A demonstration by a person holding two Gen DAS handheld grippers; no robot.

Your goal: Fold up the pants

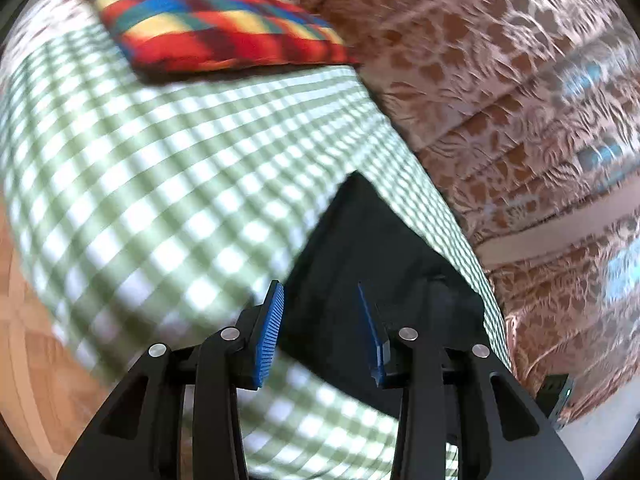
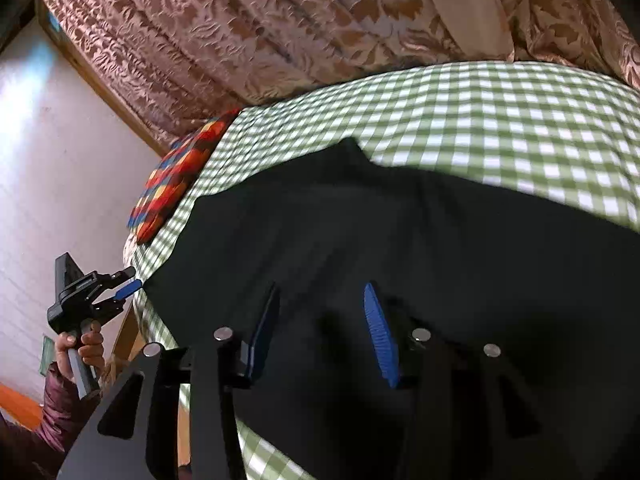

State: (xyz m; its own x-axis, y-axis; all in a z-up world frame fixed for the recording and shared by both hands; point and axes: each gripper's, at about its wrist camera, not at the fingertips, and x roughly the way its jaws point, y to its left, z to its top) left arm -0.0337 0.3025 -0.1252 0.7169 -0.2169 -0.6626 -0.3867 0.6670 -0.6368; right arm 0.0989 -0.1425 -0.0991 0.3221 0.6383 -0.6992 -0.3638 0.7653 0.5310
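Observation:
Black pants [image 2: 360, 232] lie spread flat on a green-and-white checked bed cover [image 2: 500, 120]. In the left wrist view the pants [image 1: 360, 248] show as a dark pointed panel near the bed's right edge. My left gripper [image 1: 320, 328] is open, its blue pads over the near edge of the pants, holding nothing. It also shows in the right wrist view [image 2: 126, 290], held by a hand at the pants' left corner. My right gripper [image 2: 324, 332] is open just above the pants, with dark cloth under both pads.
A red, blue and yellow checked pillow [image 1: 216, 20] lies at the far end of the bed [image 1: 140, 160]. Brown patterned curtains [image 1: 500, 80] hang along the far side. A white wall [image 2: 60, 160] and wooden floor [image 1: 16, 320] border the bed.

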